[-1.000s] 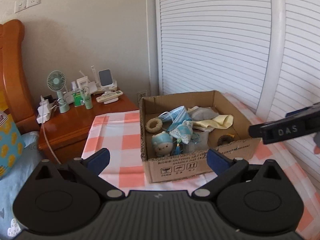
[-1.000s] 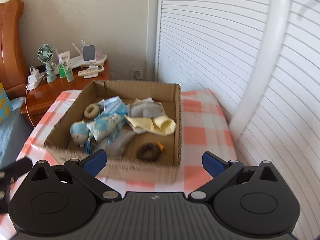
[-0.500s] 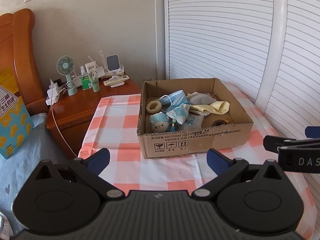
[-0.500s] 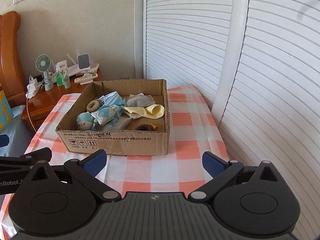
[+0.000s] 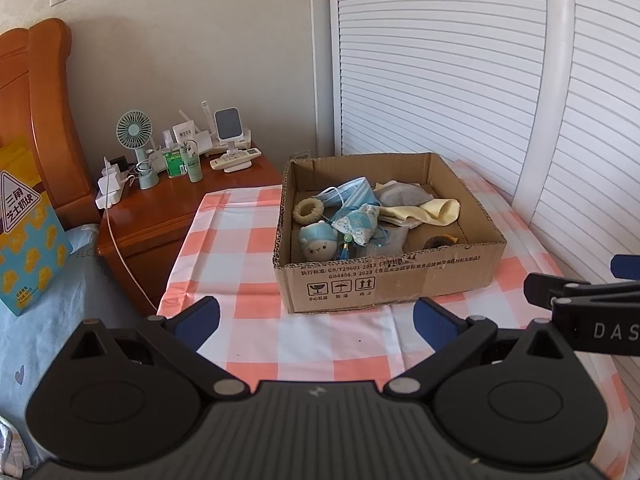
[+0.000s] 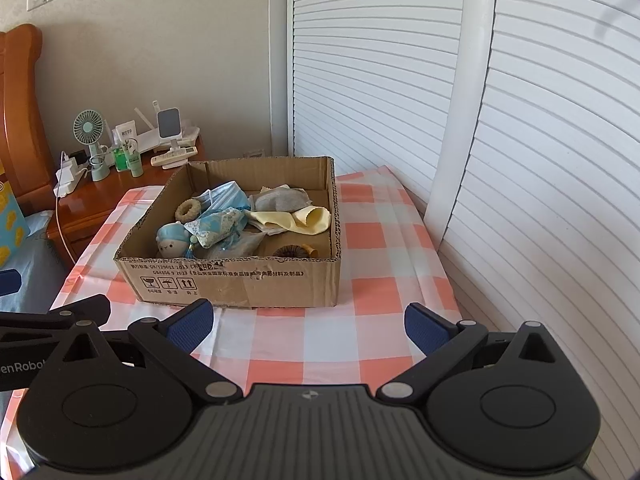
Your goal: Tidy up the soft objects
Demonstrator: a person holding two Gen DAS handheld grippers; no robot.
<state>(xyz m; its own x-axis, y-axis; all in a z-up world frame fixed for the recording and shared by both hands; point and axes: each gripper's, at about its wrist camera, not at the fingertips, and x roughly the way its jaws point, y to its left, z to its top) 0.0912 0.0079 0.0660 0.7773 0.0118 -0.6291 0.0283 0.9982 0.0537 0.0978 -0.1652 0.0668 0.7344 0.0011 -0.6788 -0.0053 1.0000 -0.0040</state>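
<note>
Standing by the bed, so everything below is placed relative to the box.

Landmark: open cardboard box sitting on the pink-and-white checked cloth.
Soft stuff: all inside the box. Blue-capped plush doll in the near left corner, cream ring behind it, blue face mask toward the back left, patterned blue pouch in the middle.
More soft stuff: grey sock-ish thing at the back, pale yellow cloth right of centre, dark scrunchie against the near wall on the right.
Left gripper: hanging in front of the box's near wall, fingers spread wide, nothing between them, not touching the box.
Right gripper: same deal, in front of the box, jaws wide apart and empty.
Left of the box: wooden nightstand with a little green fan and a white remote.
Behind and right of the box: white slatted doors.
Far left of the box: bed headboard.
</note>
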